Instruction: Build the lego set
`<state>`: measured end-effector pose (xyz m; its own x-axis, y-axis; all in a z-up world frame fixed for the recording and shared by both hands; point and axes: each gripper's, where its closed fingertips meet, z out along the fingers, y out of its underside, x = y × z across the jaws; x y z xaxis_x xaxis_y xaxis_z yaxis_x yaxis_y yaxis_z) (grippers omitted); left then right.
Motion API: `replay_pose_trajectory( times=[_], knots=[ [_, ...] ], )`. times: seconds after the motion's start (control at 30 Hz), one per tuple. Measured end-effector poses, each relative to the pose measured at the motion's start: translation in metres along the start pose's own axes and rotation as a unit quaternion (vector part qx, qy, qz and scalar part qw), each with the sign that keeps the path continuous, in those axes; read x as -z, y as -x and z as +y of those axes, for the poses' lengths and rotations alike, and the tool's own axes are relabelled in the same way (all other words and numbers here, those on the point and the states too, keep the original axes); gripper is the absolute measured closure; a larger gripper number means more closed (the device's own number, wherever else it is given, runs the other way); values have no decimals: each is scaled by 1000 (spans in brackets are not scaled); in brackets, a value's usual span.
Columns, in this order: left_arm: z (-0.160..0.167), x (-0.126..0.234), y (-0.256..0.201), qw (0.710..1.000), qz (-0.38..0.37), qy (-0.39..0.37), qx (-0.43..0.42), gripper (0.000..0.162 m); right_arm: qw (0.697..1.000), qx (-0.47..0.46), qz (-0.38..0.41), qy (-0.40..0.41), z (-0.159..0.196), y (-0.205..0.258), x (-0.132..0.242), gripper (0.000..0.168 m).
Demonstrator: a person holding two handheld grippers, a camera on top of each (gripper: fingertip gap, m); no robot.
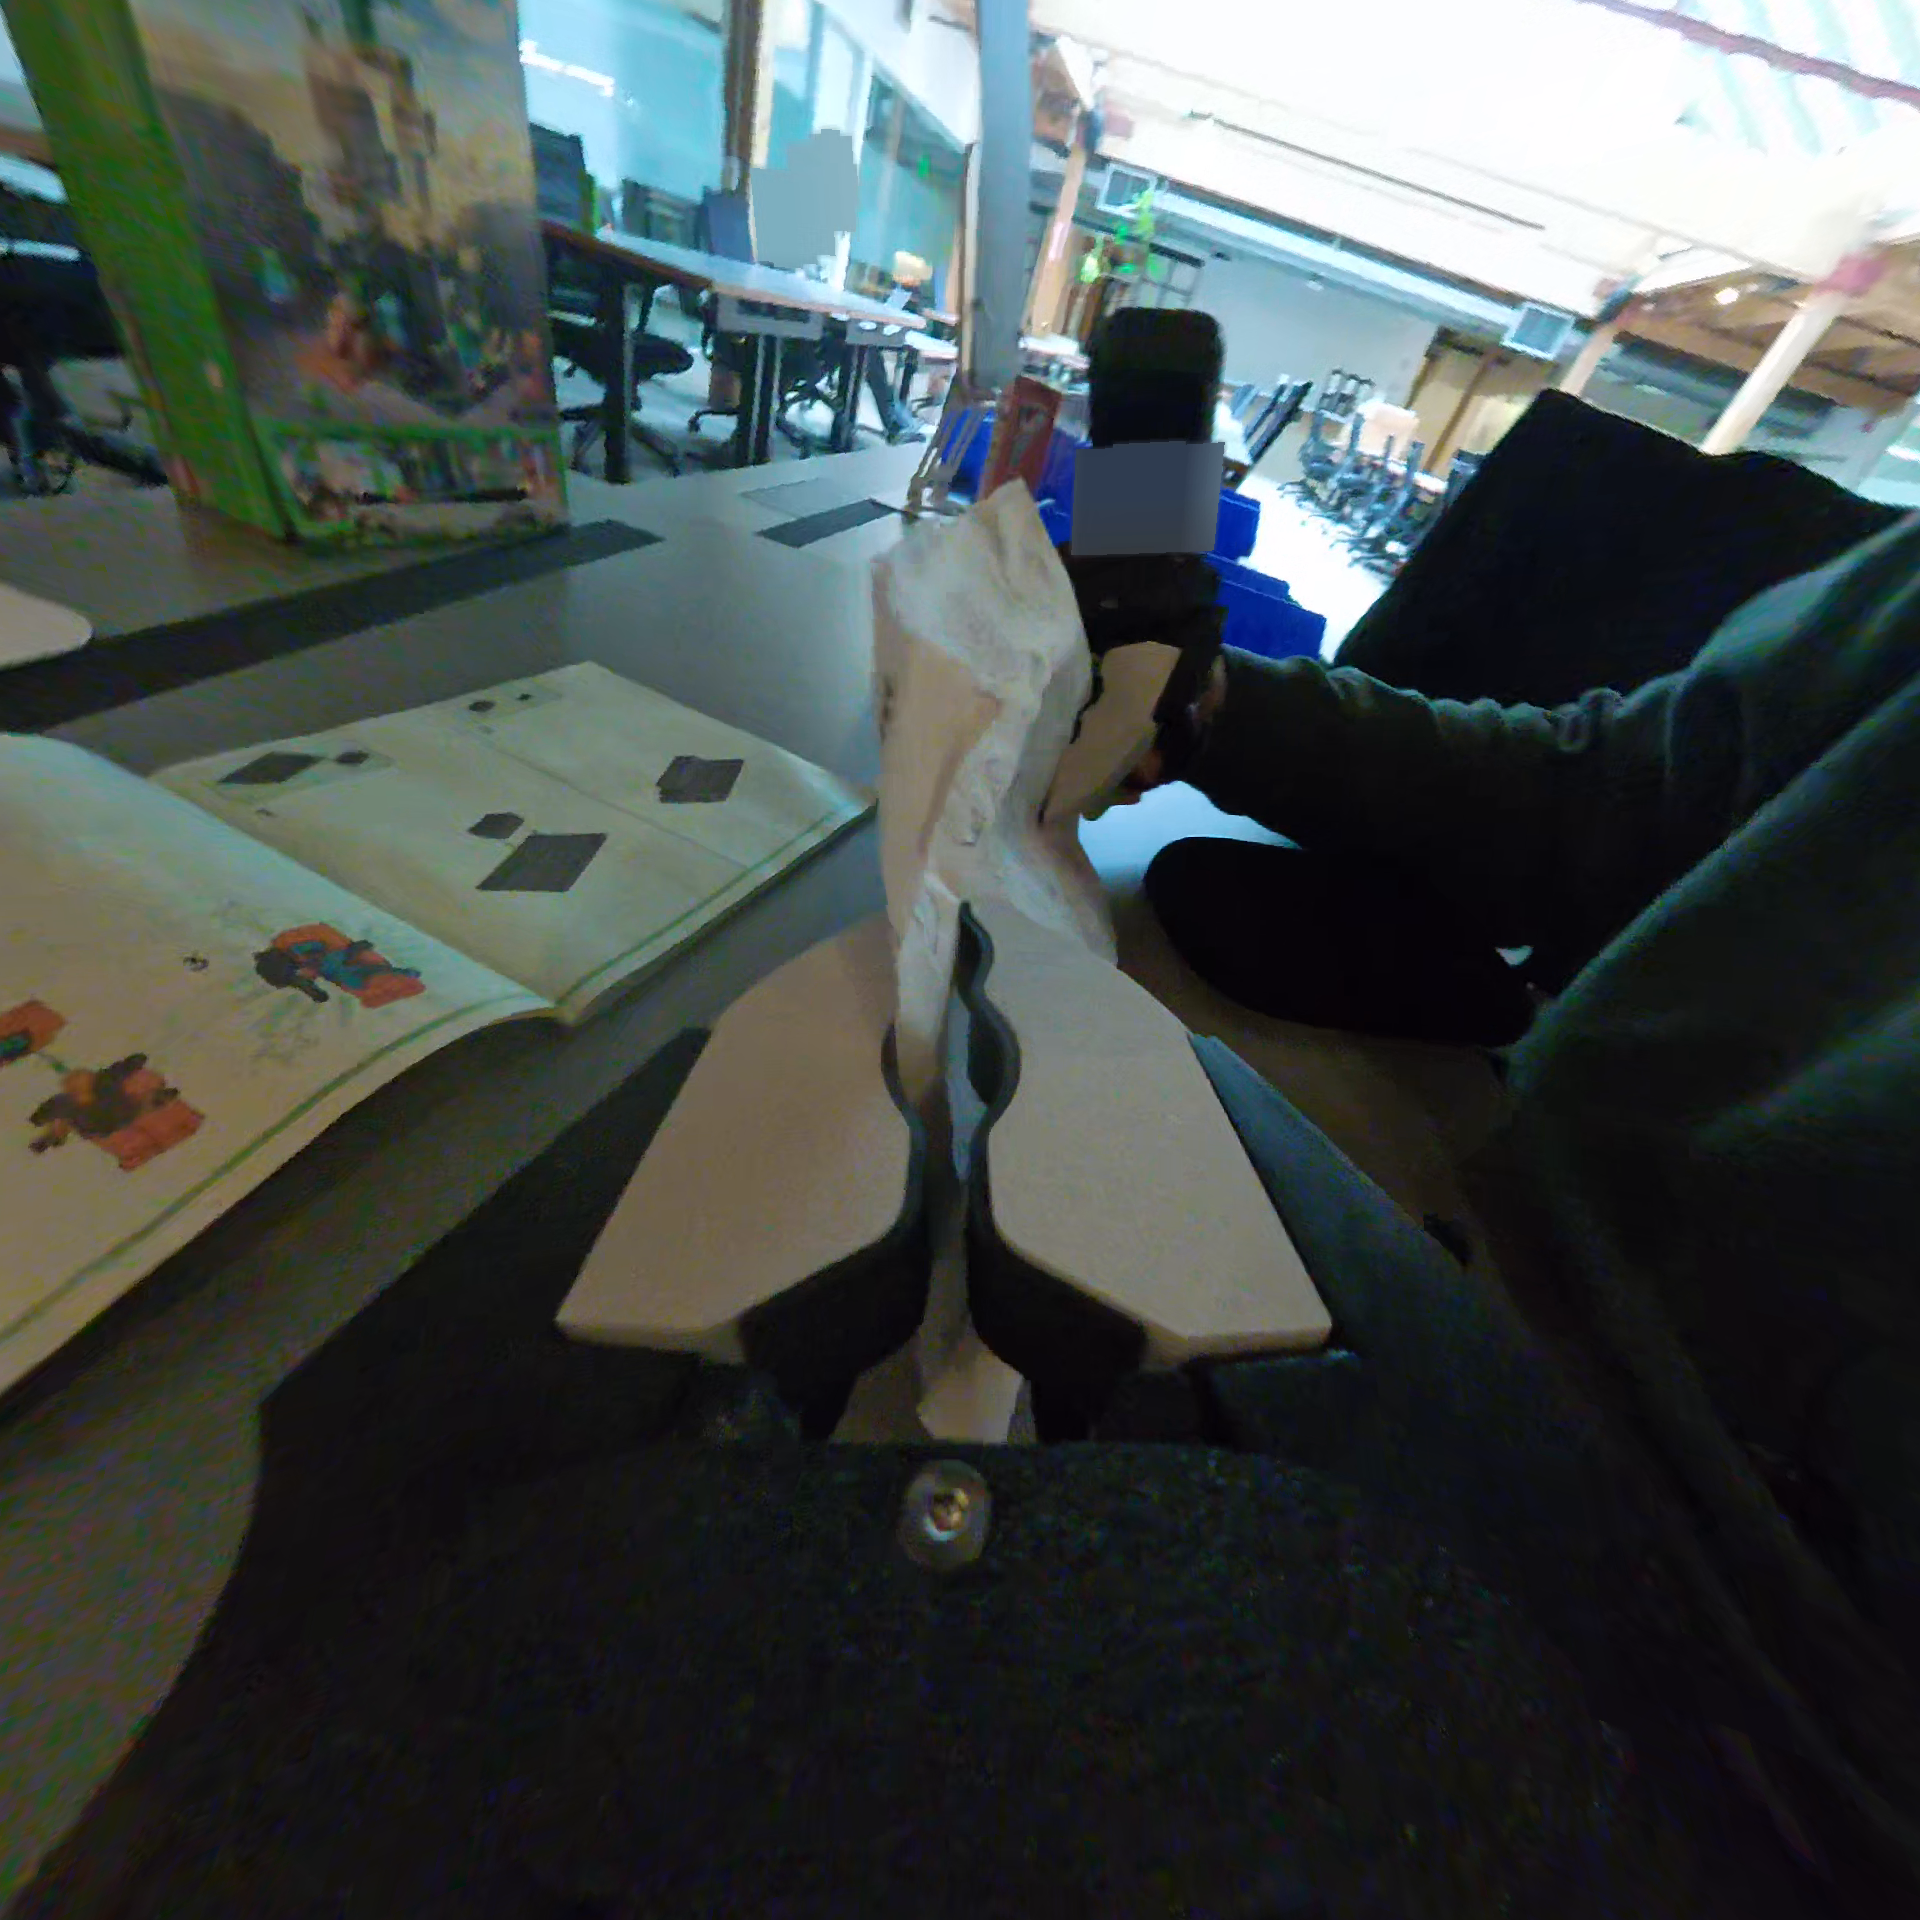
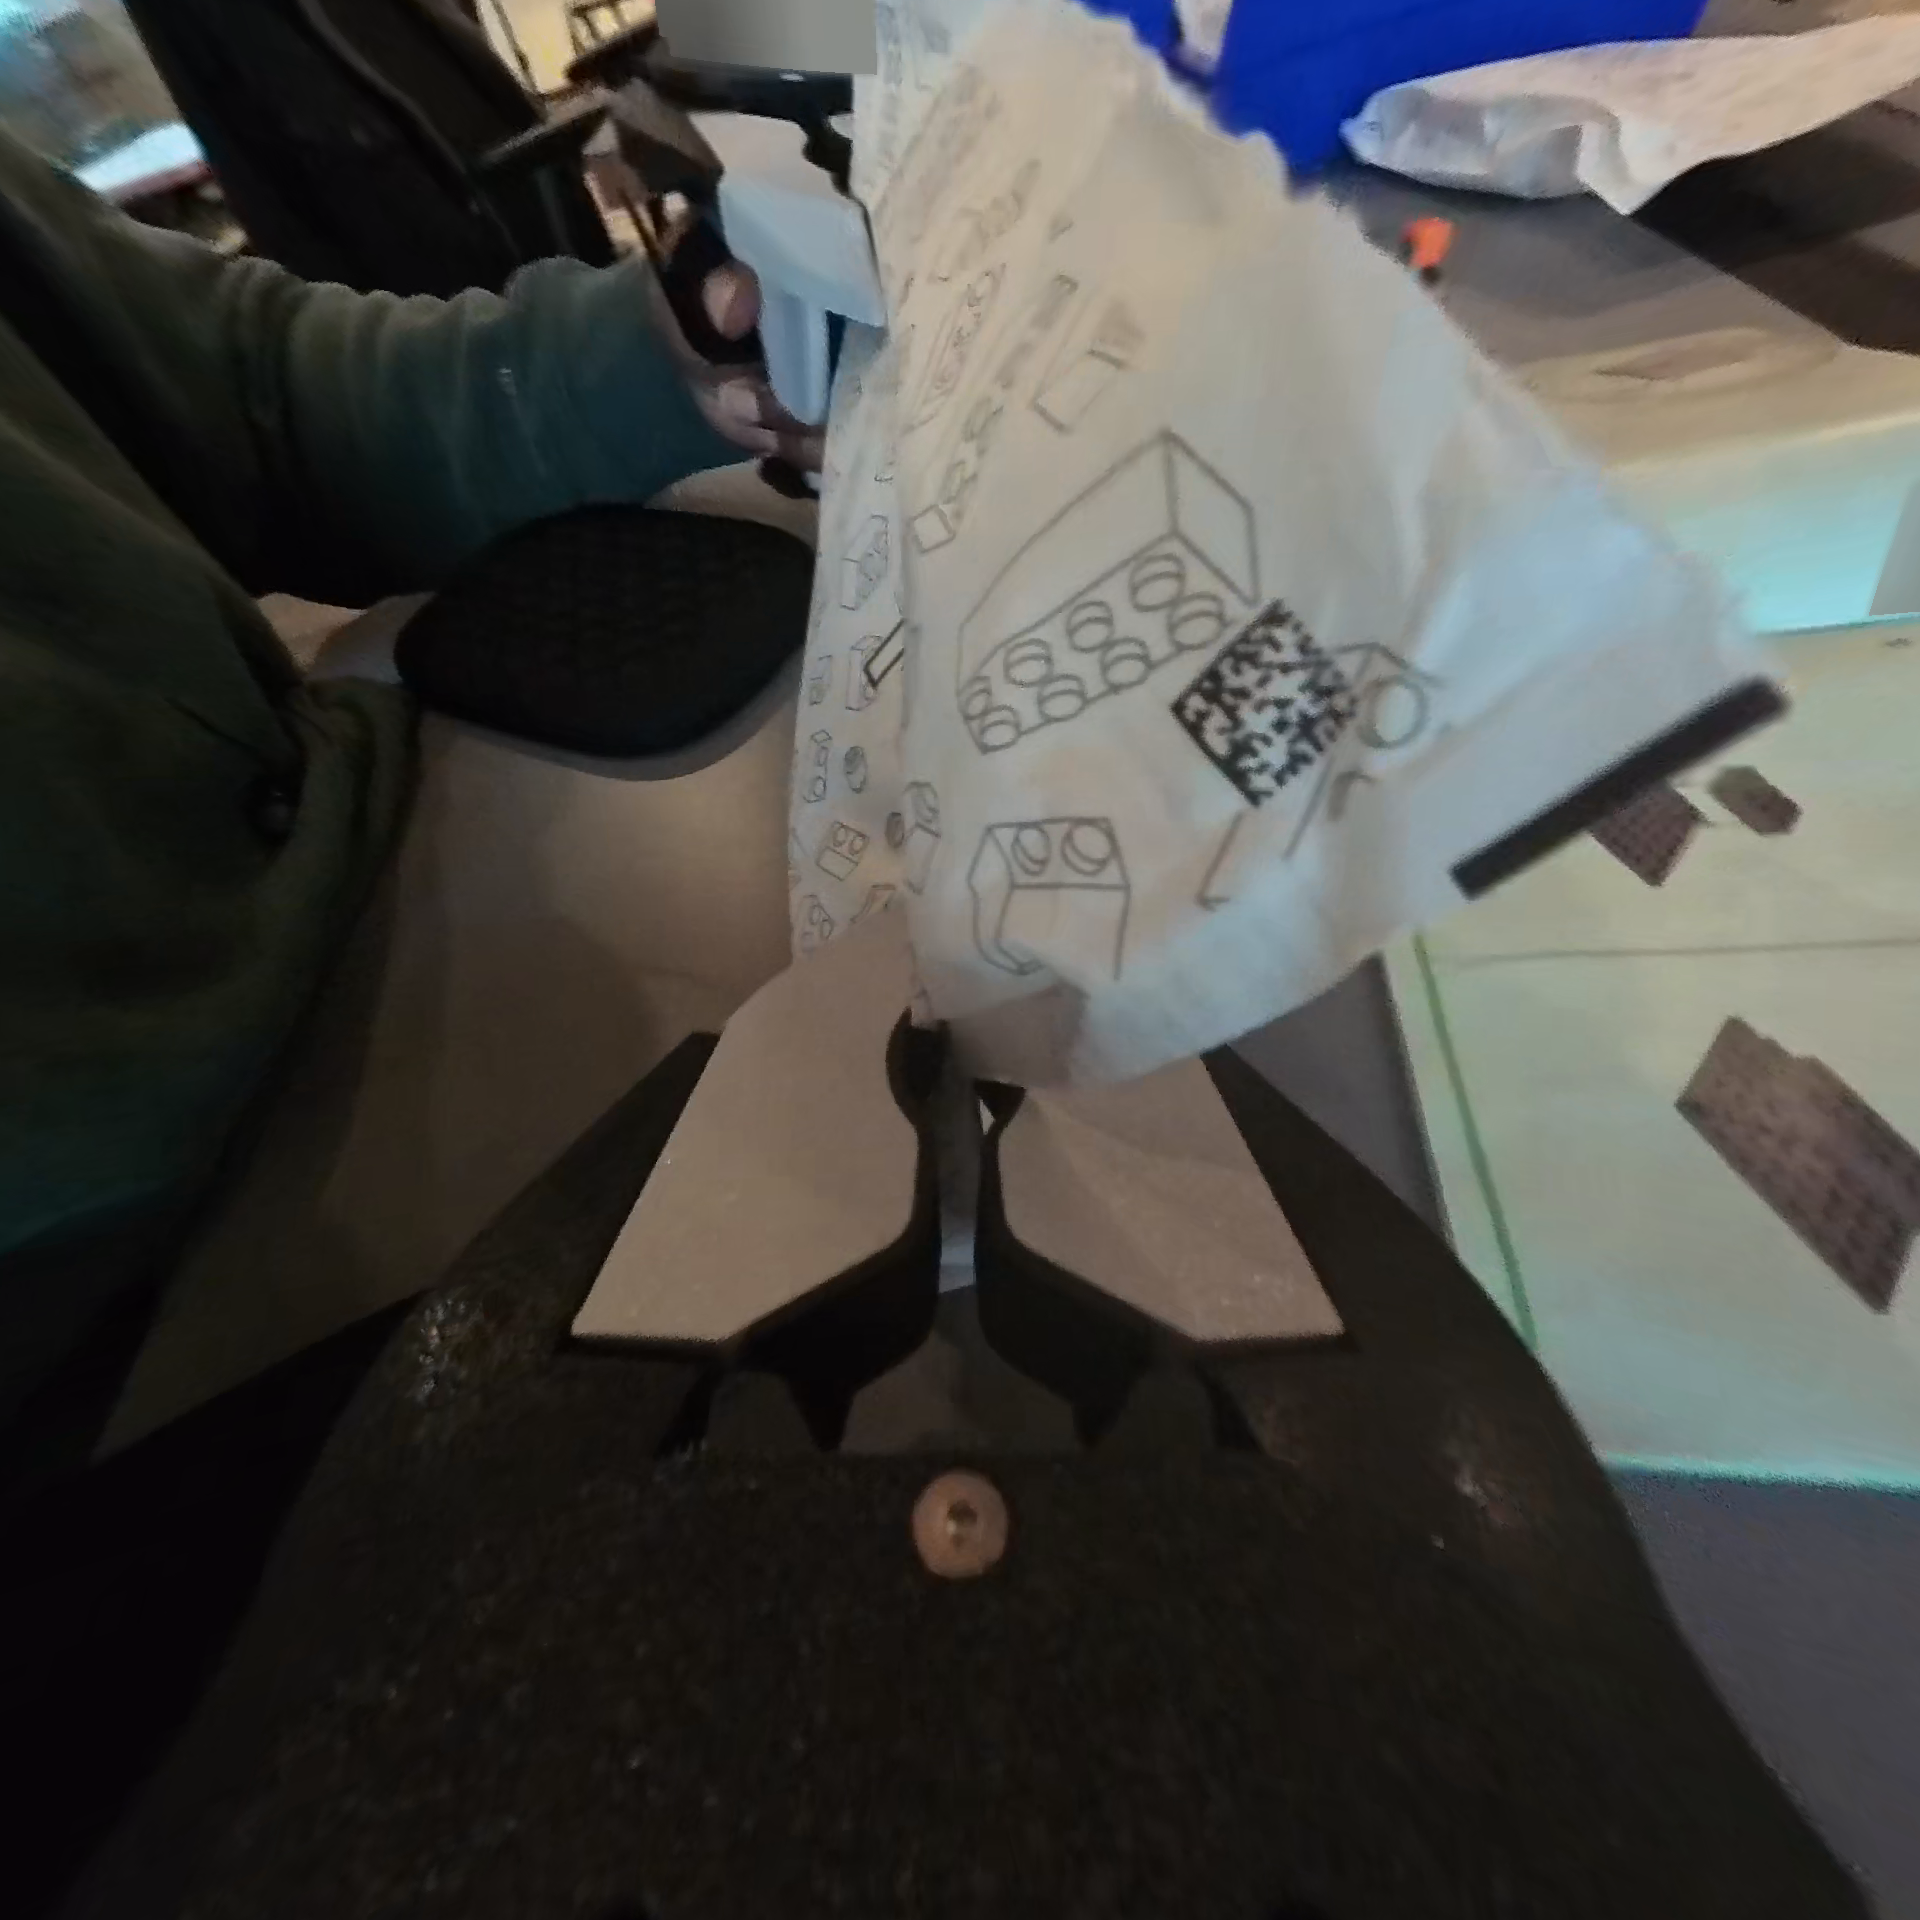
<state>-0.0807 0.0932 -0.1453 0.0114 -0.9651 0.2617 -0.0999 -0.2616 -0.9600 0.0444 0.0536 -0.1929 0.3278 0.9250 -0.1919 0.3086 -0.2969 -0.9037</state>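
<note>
Between two hand-held grippers, one paper bag stretched.

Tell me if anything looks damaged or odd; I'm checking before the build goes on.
The white paper bag, pinched by both the left gripper and the right gripper, is crumpled and twisted, with a ragged upper edge. The instruction booklet lies open and flat; nothing has visibly spilled.

Paper bag right of booklet
</note>
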Motion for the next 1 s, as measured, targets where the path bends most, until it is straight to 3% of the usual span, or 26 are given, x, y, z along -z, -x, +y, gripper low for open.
replay_pose_trajectory(
  times=[0.07,0.17,0.27,0.4,0.67,1.0],
  knots=[
    [-2,-6,-3,1000,-4,5,18,157,1000,-9,12,-7,1,-2,8,168],
    [-14,-9,-7,999,3,-4,43,125,999,-22,21,-17,5,-4,23,168],
    [-31,-4,13,995,-35,-22,89,130,999,-34,31,-22,13,-6,41,168],
    [-20,4,77,977,-182,36,104,162,997,-51,47,-30,21,-9,65,168],
    [15,16,163,922,-338,147,121,162,995,-64,62,-41,27,-11,80,168],
    [47,47,212,834,-464,276,115,162,995,-65,60,-45,26,-11,78,168]
  ],
)
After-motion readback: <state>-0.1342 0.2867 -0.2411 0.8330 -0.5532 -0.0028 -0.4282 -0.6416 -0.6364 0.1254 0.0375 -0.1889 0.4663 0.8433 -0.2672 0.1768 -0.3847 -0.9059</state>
